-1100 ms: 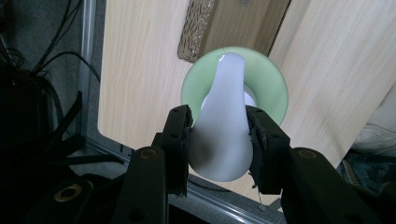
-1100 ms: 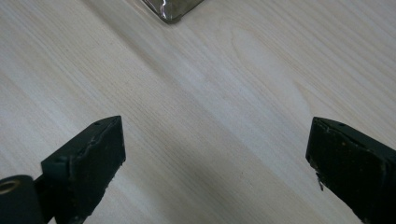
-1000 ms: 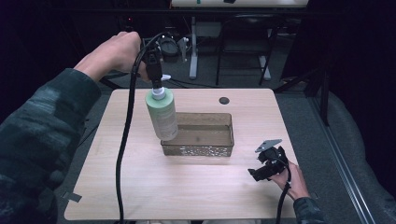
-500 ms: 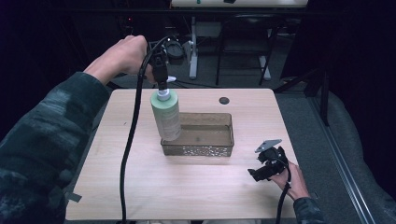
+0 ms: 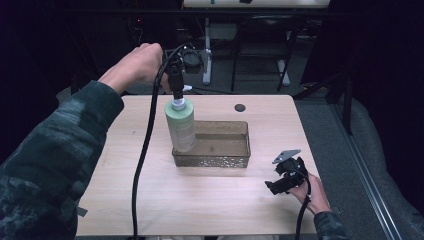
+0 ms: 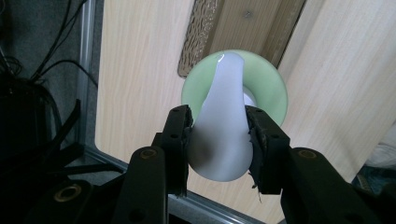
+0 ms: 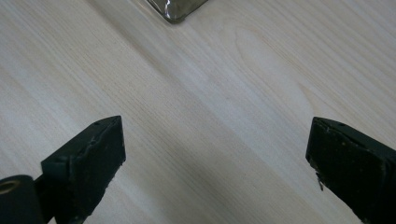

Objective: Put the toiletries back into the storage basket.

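Two handheld black two-jaw grippers work over a pale wooden table [image 5: 125,200], seen from above the person's side. At the left of the high view, a hand in a dark mottled sleeve holds the left gripper [image 5: 176,90] pointing straight down over a tall pale green plastic bottle with a white pump top [image 5: 180,125]. Its jaws are clamped on the white pump head, and a thick black cable [image 5: 142,165] trails from the gripper down across the table toward the near edge. The bottle hangs upright with its lower part at the left end of a shallow rectangular bronze-coloured metal basket with perforated walls [image 5: 220,161], which sits near the middle of the table; whether the bottle's base rests on the basket floor cannot be told. In the left gripper view, looking down along the jaws, the black pads [image 6: 180,140] press on both sides of the glossy white pump head, with the round green shoulder of the bottle [image 6: 271,88] beneath it and a corner of the basket [image 6: 201,37] beyond. At the table's near right corner, well apart from the basket, the other hand holds the right gripper [image 5: 272,187] low over the wood. In the right gripper view, its jaws stand wide apart with only bare tabletop [image 7: 210,116] between them, holding nothing, and a corner of the basket [image 7: 175,9] shows at the top edge.
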`<state>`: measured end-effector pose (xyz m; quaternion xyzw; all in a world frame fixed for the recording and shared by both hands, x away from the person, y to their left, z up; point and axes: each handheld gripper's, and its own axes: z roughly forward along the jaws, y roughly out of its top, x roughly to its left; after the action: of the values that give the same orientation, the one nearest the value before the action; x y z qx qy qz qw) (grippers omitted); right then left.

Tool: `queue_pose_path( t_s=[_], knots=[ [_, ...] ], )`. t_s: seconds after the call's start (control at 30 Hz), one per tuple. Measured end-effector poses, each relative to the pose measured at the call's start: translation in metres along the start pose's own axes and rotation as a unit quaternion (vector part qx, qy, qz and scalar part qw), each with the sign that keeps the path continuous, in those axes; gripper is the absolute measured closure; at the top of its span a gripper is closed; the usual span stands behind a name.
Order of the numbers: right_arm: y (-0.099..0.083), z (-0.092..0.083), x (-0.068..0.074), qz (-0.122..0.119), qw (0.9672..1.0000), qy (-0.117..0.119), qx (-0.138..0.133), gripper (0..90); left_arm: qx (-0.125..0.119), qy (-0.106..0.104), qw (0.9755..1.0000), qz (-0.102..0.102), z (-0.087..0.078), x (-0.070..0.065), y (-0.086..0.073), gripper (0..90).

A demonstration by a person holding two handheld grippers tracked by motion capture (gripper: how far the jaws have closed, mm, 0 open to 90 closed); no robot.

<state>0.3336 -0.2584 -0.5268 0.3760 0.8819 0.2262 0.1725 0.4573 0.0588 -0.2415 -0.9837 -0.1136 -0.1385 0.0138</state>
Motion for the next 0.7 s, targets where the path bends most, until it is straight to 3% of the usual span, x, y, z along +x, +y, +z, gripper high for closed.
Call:
queue_pose_path(
  t_s=[0.33, 0.7],
  knots=[
    [0.000, 0.000, 0.001, 0.001, 1.0000, 0.000, 0.000, 4.3, -0.004, -0.011, 0.9999, 0.000, 0.011, 0.000, 0.000, 63.2],
    [0.000, -0.001, 0.001, 0.001, 1.0000, 0.002, -0.001, 4.3, -0.003, -0.026, 0.9996, 0.006, 0.033, -0.002, 0.000, 63.3]
  ],
)
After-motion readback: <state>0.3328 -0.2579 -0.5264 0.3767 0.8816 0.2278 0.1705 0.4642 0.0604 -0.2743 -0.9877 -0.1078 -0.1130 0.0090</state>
